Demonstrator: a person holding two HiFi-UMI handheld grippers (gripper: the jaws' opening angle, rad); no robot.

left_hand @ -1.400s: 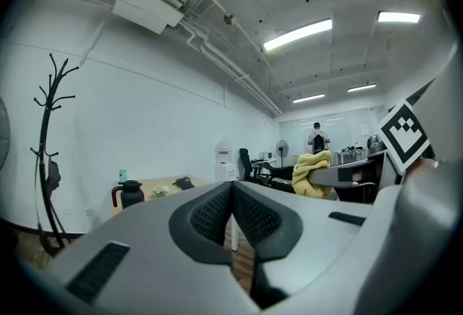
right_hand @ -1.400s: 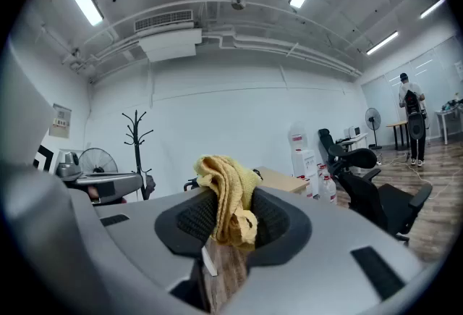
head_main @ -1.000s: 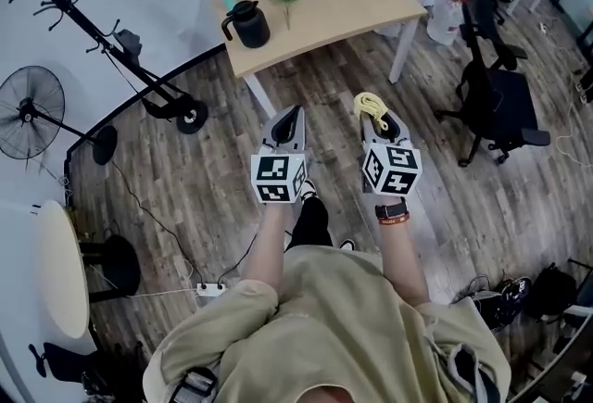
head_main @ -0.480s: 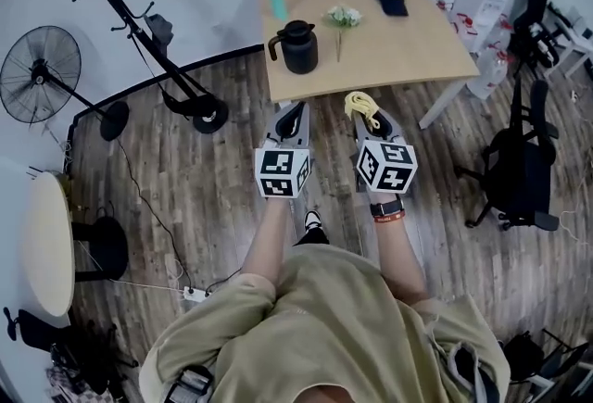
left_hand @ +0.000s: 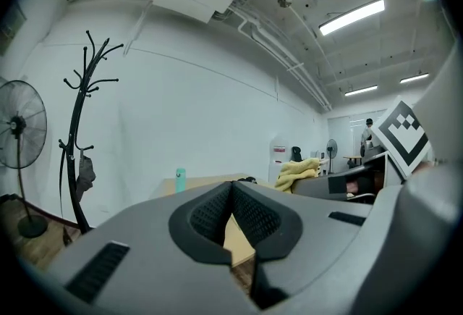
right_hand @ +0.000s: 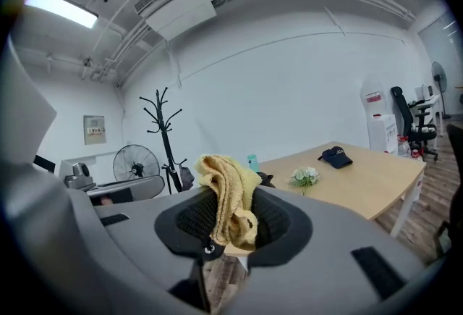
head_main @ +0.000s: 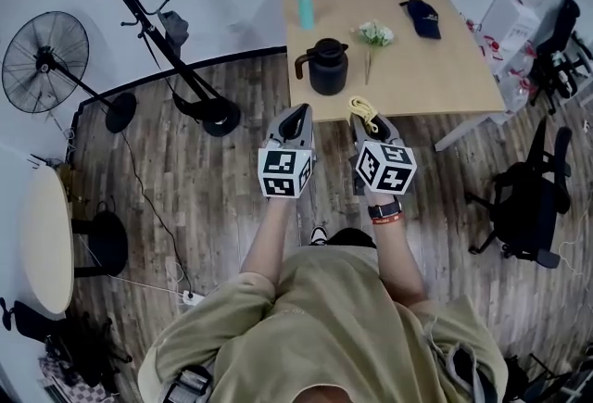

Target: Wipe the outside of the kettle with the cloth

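A black kettle (head_main: 326, 66) stands on the near left part of a light wooden table (head_main: 435, 68). My right gripper (head_main: 363, 108) is shut on a yellow cloth (head_main: 363, 109) and hovers just short of the table's near edge, right of the kettle. In the right gripper view the cloth (right_hand: 228, 198) sticks up between the jaws and hides most of the kettle (right_hand: 265, 179) behind it. My left gripper (head_main: 296, 118) is shut with nothing in it, held over the floor in front of the kettle. In the left gripper view the jaws (left_hand: 231, 194) meet, and the cloth (left_hand: 298, 174) shows at right.
On the table lie a teal bottle (head_main: 304, 6), a small white flower bunch (head_main: 372, 35) and a dark cap (head_main: 424, 17). A coat stand (head_main: 153, 21) and a floor fan (head_main: 44, 58) are to the left, a black office chair (head_main: 528, 207) to the right.
The person has walked closer to the table: it has slid nearer and to the right in the head view. Both grippers keep their pose, and the right one still holds the cloth.
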